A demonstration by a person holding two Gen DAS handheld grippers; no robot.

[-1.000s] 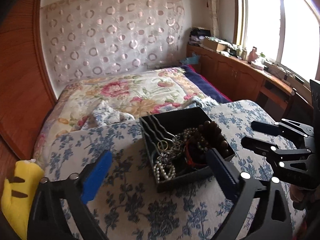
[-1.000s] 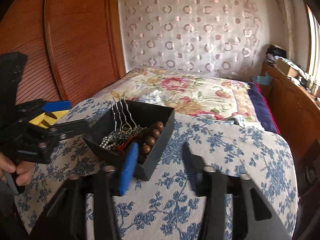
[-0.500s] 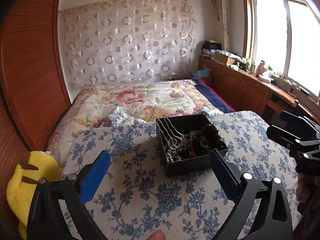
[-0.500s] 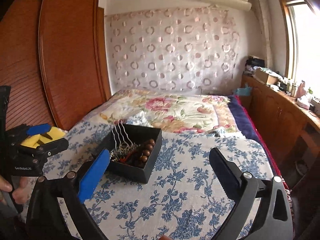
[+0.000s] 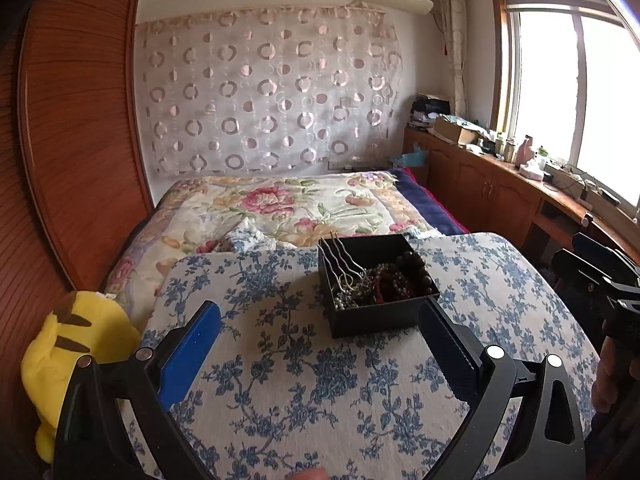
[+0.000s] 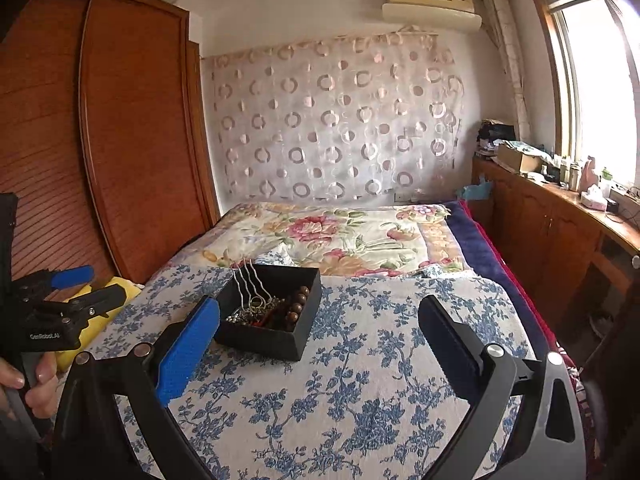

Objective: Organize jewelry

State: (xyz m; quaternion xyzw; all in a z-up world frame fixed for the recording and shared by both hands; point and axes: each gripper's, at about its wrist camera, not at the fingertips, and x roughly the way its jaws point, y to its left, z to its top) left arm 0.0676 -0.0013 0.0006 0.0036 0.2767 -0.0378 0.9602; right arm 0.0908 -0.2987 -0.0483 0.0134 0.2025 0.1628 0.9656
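A bedroom is seen: floral-quilted bed (image 5: 288, 208) at 12 o'clock, wooden wardrobe (image 6: 120, 140) at 9, window-side counter (image 5: 520, 184) at 3. Closest is a table under a blue-flowered cloth (image 5: 312, 380), with lots of bare cloth left all round. The black jewelry box (image 5: 376, 284) is parked near the far edge, long axis roughly 9-to-3 in the left view, open top up. Inside, silver hairpins (image 6: 248, 284) are stood prongs-up at the 9 side, dark wooden beads (image 5: 412, 268) piled at 3, pearl strand (image 5: 344, 300) tangled between. Left gripper (image 5: 316, 344) and right gripper (image 6: 318, 340) are both held spread wide, nothing pinched, short of the box.
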